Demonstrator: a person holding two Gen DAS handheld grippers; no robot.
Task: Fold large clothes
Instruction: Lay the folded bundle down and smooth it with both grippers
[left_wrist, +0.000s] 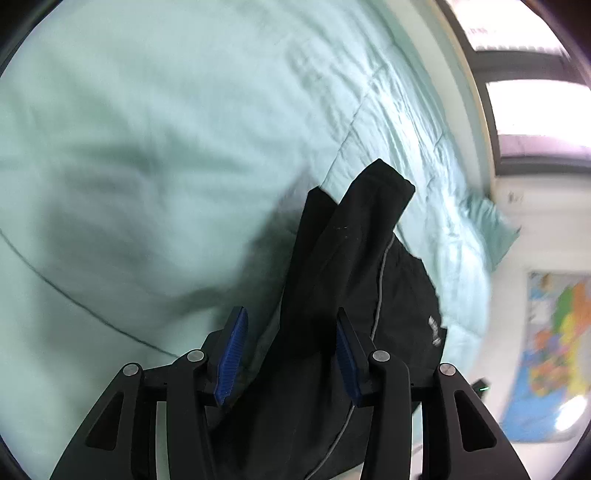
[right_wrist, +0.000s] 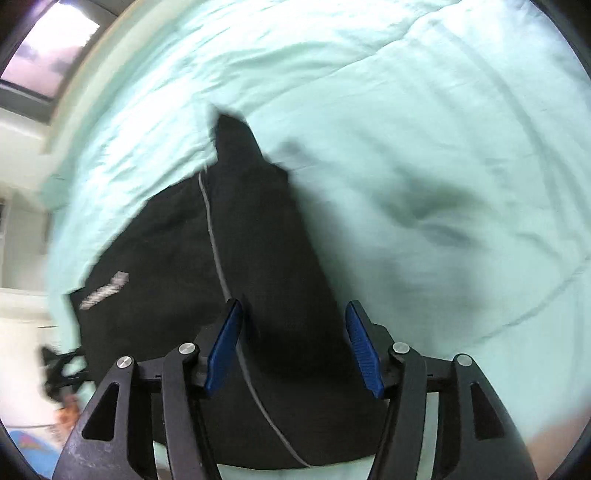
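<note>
Both grippers, left (left_wrist: 290, 350) and right (right_wrist: 295, 345), are hovering with jaws apart, unclamped, over black trousers (left_wrist: 343, 258) on a green quilt (left_wrist: 147, 147).

One black garment (left_wrist: 351, 295), one mint quilt (left_wrist: 147, 147), one colourful map (left_wrist: 554, 350), two grippers.

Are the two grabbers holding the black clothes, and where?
Neither, it seems. The left gripper and right gripper stand open over the black garment, pads not pressing it, on the green bedcover.
</note>
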